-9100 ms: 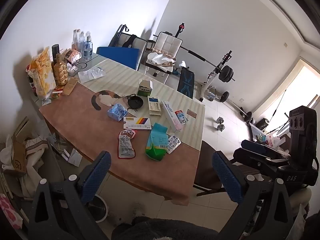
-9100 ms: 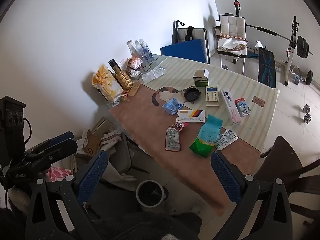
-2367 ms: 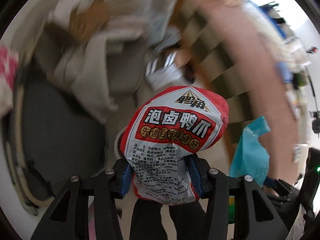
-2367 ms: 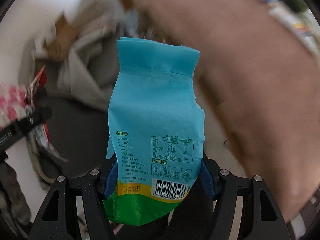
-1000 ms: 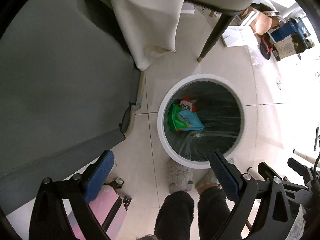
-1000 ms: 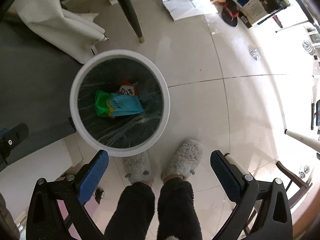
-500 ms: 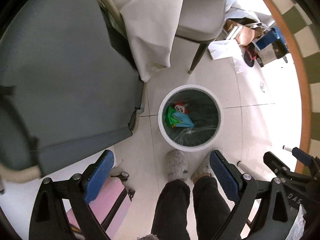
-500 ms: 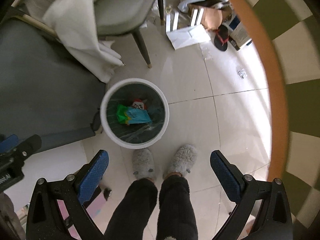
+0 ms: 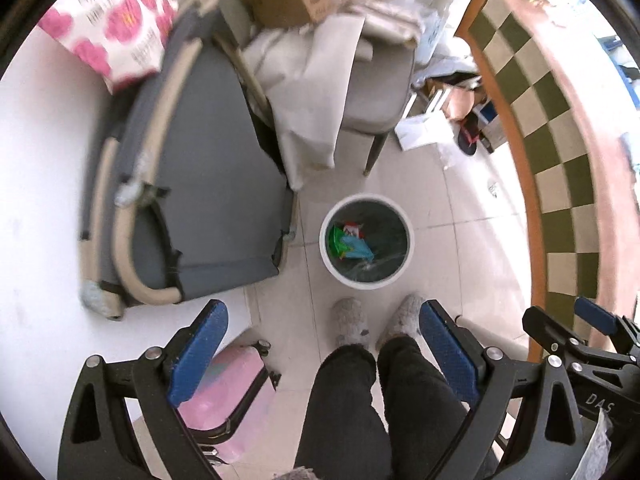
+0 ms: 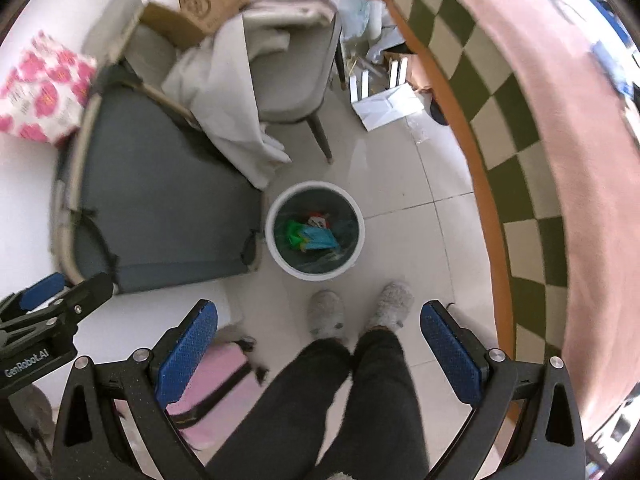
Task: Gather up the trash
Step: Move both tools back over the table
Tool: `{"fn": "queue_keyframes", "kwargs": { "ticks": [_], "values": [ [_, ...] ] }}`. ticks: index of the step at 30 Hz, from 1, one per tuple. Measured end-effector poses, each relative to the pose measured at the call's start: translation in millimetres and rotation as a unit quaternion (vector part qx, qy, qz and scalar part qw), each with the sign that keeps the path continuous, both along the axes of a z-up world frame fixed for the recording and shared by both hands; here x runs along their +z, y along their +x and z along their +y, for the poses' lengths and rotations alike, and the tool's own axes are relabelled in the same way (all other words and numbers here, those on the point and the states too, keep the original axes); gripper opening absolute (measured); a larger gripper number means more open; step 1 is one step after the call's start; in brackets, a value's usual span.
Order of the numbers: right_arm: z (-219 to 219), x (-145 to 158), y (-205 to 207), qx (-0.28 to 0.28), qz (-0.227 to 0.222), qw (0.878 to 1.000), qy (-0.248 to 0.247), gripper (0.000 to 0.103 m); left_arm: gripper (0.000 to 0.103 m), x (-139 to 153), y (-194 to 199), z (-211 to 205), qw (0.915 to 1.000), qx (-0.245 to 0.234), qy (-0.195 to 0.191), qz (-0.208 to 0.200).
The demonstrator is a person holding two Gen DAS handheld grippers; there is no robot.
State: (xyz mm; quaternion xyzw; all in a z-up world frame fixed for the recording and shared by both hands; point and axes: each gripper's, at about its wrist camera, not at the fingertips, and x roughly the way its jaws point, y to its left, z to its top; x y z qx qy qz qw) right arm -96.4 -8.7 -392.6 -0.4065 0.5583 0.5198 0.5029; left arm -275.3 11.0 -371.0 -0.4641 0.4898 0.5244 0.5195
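Observation:
A white round trash bin stands on the tiled floor far below both grippers; it also shows in the right wrist view. Inside it lie the blue-green snack bag and the red-and-white snack packet. My left gripper is open and empty, high above the floor. My right gripper is open and empty too. Each gripper shows at the edge of the other's view: the right one and the left one.
A grey folding bed lies left of the bin. A grey chair with white cloth and a cardboard box stands behind it. The table with its checked cloth edge curves along the right. My slippered feet stand by the bin.
Both grippers have risen further from the bin, which looks smaller now. The table edge and the stuff behind the chair have come more into view. Both bags stay in the bin.

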Motion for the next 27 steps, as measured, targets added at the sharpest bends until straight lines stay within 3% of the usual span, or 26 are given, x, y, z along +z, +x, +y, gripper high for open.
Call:
{"fn": "queue_keyframes", "kwargs": {
  "ticks": [7,11,13,17,22,24,27],
  "values": [
    [-12,76,68,-0.119,0.053,0.990,0.054,0.102,0.103,71,53,12,0.9944,-0.064,0.084,0.006],
    [-26,105,150,-0.213,0.044,0.973,0.073,0.103,0.103,92,122,28,0.9871,-0.121,0.105,0.000],
    [-39,110,201,-0.274,0.034,0.959,0.070,0.103,0.103,97,156,32,0.9830,-0.146,0.111,0.003],
    [-83,90,321,-0.407,0.015,0.913,0.025,0.103,0.103,94,261,33,0.9709,-0.214,0.108,0.004],
    [-132,37,445,-0.538,-0.023,0.842,-0.033,0.103,0.103,75,372,38,0.9567,-0.276,0.089,0.017],
    [-135,14,478,-0.569,-0.026,0.820,-0.055,0.103,0.103,59,424,41,0.9513,-0.298,0.072,0.026],
    [-133,-15,509,-0.598,-0.018,0.797,-0.083,0.102,0.103,44,477,47,0.9461,-0.317,0.053,0.038]
  ]
}}
